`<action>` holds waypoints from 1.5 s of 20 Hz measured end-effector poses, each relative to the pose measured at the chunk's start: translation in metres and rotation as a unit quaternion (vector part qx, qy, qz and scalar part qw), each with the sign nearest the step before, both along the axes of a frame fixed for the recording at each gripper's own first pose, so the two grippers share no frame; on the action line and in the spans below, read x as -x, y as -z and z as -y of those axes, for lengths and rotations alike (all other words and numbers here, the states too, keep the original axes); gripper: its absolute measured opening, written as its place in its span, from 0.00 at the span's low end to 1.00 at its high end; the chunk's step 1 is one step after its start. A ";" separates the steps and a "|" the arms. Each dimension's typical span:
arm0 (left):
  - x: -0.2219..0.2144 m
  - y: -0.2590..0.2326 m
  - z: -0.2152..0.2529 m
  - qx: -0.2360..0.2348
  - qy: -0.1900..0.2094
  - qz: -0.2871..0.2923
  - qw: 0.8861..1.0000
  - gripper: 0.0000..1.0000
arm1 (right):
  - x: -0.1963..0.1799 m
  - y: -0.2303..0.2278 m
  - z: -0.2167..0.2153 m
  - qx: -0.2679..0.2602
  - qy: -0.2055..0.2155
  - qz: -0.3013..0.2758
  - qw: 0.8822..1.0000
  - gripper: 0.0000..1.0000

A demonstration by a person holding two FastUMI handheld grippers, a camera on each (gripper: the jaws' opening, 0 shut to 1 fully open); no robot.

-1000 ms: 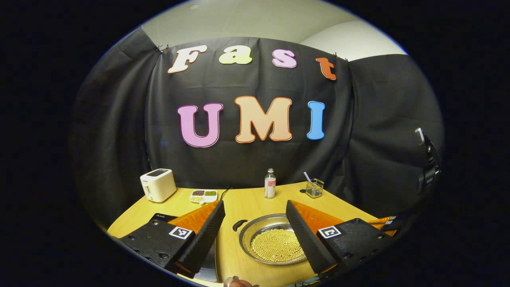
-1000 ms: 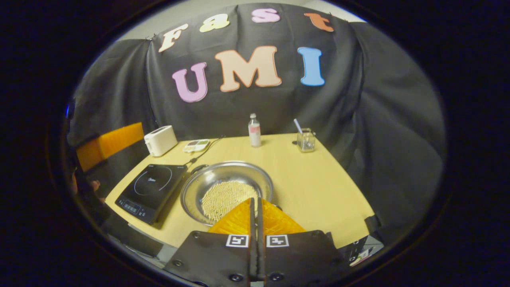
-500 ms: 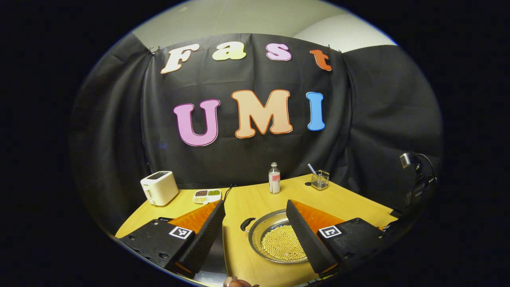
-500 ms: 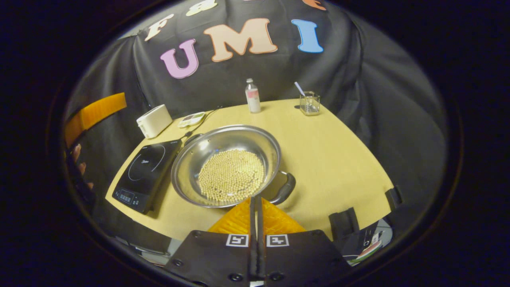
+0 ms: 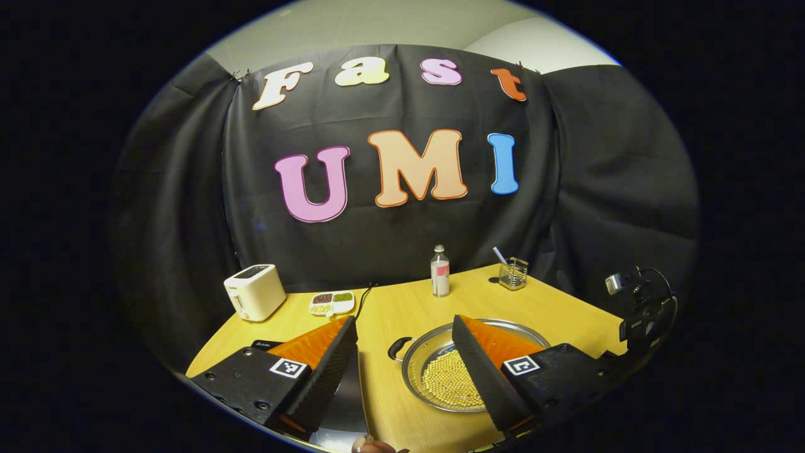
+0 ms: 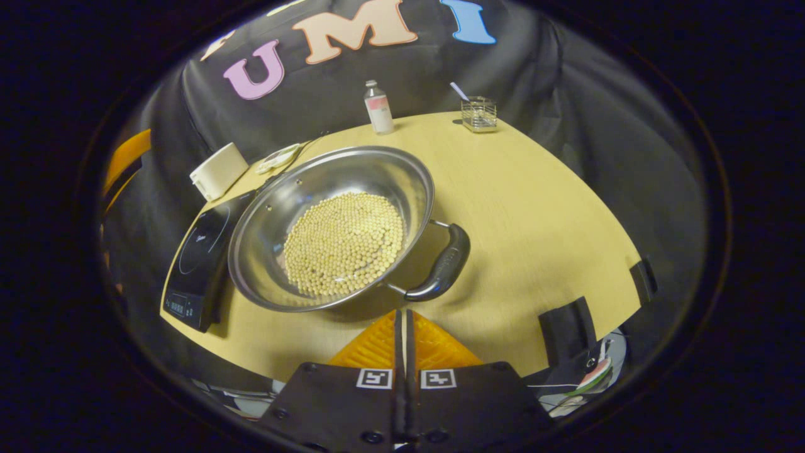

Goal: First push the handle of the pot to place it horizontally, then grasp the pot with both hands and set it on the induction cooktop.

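A: In the left gripper view, what is the room like?

B: A yellow wooden table (image 5: 402, 308) stands against black cloth, with pale wall above the cloth. Taking the pot (image 5: 440, 377) as landmark: one steel pot lies on the table, beans in its bottom, one dark handle (image 5: 396, 348) at its left rim. Beyond it stands one bottle (image 5: 440, 272); beyond and right, one glass holder (image 5: 513, 274); beyond and left, one white toaster (image 5: 255, 292) and one small dish (image 5: 332, 302) of beans.

A: And the left gripper (image 5: 402, 352)?

B: Spread wide, holding nothing, hovering in front of the pot.

A: The right gripper view?

B: Same table (image 6: 534, 207). One pot (image 6: 333, 226) sits mid-table with a second handle (image 6: 443, 264) on its right. One black induction cooktop (image 6: 201, 251) lies just left of the pot, and the pot's rim overlaps its edge in the view. The toaster (image 6: 218, 171), bottle (image 6: 377, 108) and holder (image 6: 479, 114) stand beyond.

A: The right gripper (image 6: 402, 321)?

B: Fingers pressed together, nothing between them, just in front of the pot, near that handle.
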State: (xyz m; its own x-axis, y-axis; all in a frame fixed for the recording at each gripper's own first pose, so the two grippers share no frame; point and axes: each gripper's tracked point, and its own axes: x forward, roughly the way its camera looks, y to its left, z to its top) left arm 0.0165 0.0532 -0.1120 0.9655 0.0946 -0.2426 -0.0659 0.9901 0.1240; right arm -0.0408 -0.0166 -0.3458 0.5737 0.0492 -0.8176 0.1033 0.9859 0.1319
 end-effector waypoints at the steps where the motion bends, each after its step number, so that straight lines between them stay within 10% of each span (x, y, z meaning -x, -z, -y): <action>1: -0.001 0.001 0.000 0.003 0.000 -0.002 1.000 0.98 | -0.004 0.001 0.003 0.005 0.001 0.000 1.000 0.00; 13: -0.005 0.005 -0.013 0.015 0.014 -0.012 1.000 0.98 | -0.035 0.003 0.037 0.058 0.013 0.009 0.998 0.02; 30: 0.026 0.017 -0.004 0.025 -0.117 -0.038 0.992 0.98 | -0.095 0.007 0.069 0.037 -0.074 0.021 0.996 0.00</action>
State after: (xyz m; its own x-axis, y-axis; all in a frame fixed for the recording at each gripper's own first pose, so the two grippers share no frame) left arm -0.0099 0.0576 -0.1287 0.8970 0.3011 -0.3237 -0.2878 0.9535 0.0894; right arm 0.0540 -0.0859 -0.3529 0.5986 0.0766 -0.7974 -0.0489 0.9971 0.0590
